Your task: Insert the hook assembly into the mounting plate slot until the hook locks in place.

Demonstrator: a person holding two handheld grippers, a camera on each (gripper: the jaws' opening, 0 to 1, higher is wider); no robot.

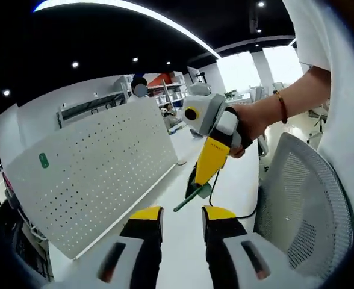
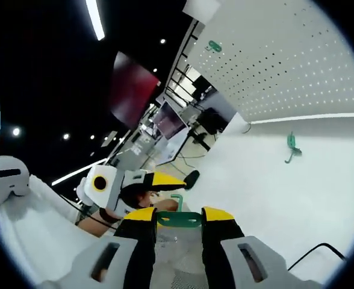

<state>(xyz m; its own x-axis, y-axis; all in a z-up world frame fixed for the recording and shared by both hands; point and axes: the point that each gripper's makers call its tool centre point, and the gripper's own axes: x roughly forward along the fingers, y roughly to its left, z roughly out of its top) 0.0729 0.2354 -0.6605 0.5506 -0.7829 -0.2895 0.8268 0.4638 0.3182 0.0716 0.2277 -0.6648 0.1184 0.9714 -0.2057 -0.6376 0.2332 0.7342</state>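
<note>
My right gripper (image 2: 178,215) is shut on a green hook (image 2: 178,219), whose flat base spans the gap between the yellow jaws. In the left gripper view that same gripper (image 1: 196,188) comes in from the right in a person's hand, pointing down over the white table (image 1: 183,241) with the green hook (image 1: 192,198) at its tip. The white pegboard mounting plate (image 1: 99,174) stands upright to the left, with one green hook (image 1: 43,160) hung on it. My left gripper (image 1: 182,213) stands open with nothing between its jaws. Another green hook (image 2: 292,146) lies on the table below the pegboard (image 2: 285,54).
A grey mesh chair back (image 1: 309,198) stands close on the right. A black cable (image 2: 321,250) runs over the table (image 2: 255,180). Monitors (image 2: 168,120) and shelves stand beyond the table's end. The left gripper (image 2: 176,179) shows behind my right jaws.
</note>
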